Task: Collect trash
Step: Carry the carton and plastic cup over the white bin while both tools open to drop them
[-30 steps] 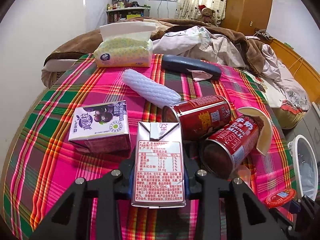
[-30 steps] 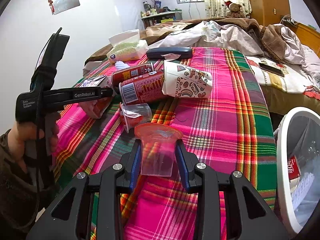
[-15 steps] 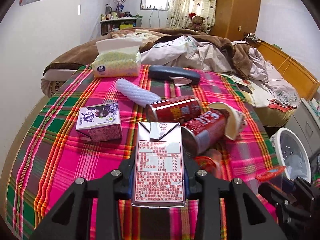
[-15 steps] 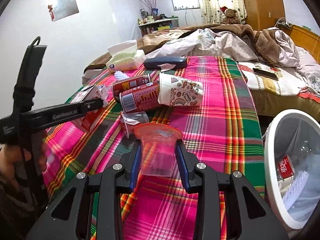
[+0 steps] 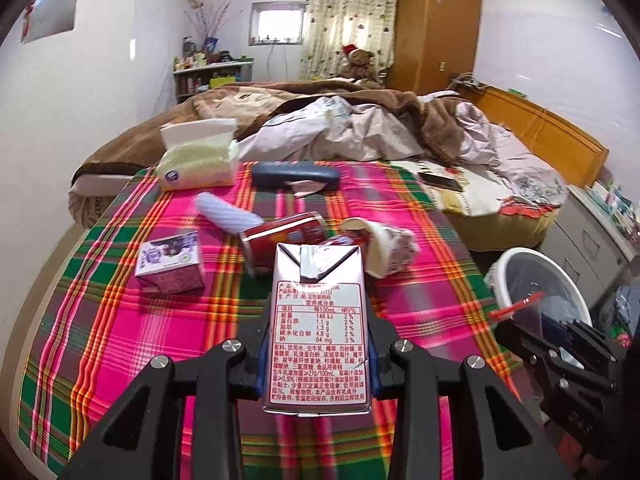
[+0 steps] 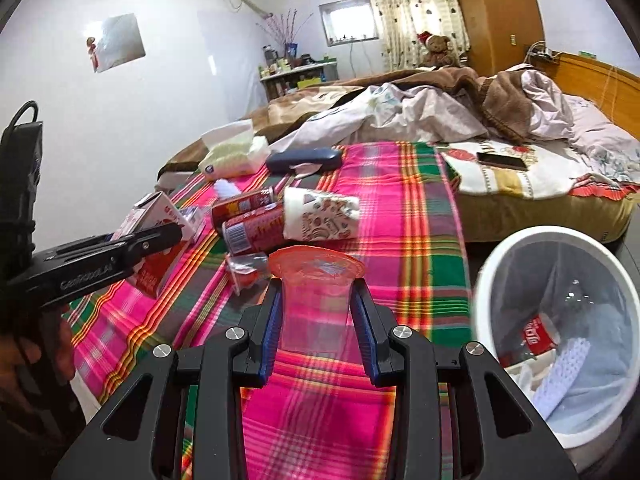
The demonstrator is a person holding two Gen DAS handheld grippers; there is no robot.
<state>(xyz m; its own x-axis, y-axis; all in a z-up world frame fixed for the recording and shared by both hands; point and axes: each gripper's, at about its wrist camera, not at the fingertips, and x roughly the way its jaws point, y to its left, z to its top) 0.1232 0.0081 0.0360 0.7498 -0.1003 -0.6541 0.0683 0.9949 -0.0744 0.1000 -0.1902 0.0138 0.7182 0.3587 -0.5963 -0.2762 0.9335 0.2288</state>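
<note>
My left gripper (image 5: 318, 354) clamps a milk carton (image 5: 318, 328) above the plaid cloth (image 5: 120, 344). My right gripper (image 6: 318, 336) pinches a clear plastic cup (image 6: 314, 304) over the cloth's edge, the white bin (image 6: 496, 264) just beside it.

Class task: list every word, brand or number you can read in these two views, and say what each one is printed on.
"GenRoboAI", on the side of the left hand-held gripper.
"148 kJ", "64 mg", "2%", in the nutrition table on the milk carton it holds; its Chinese small print is too fine to copy reliably.
White script on the red can in the bin: too tilted.
Purple carton: blurred.
</note>
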